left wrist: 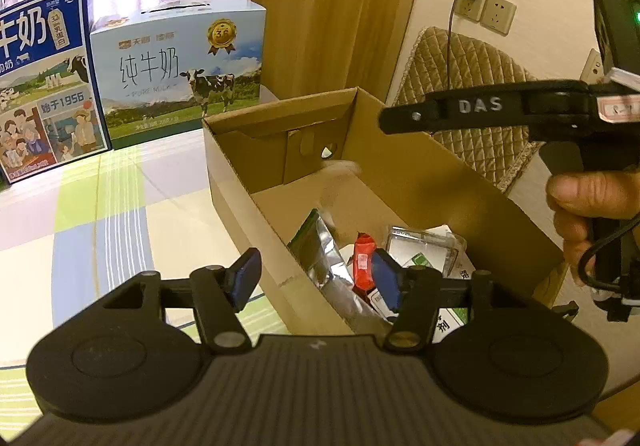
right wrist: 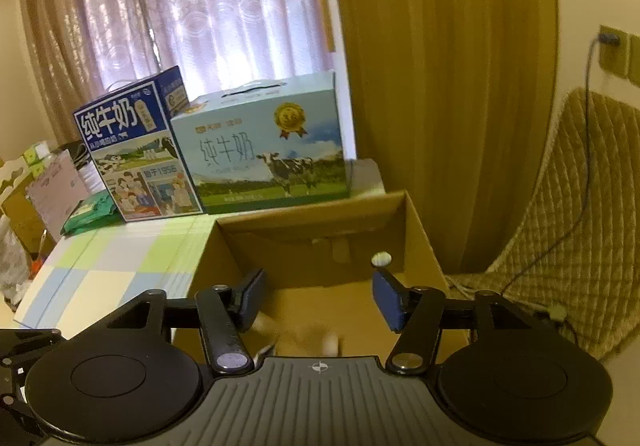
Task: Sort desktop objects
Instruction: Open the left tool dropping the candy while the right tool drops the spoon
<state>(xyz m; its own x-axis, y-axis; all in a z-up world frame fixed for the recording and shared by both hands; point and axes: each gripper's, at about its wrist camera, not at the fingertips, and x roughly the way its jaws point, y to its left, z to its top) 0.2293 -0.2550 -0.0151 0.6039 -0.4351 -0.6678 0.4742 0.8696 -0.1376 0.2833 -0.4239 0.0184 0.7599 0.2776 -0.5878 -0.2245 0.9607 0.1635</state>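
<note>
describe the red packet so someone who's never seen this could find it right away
Start at the open cardboard box on the checked tablecloth, in front of the two milk cartons. Look at the near end of its floor, where several items lie in a heap. The red packet sits between a silver foil pouch and a clear plastic case; it is the only red thing there.

Packets (left wrist: 340, 266) in box (left wrist: 420, 173)
</note>
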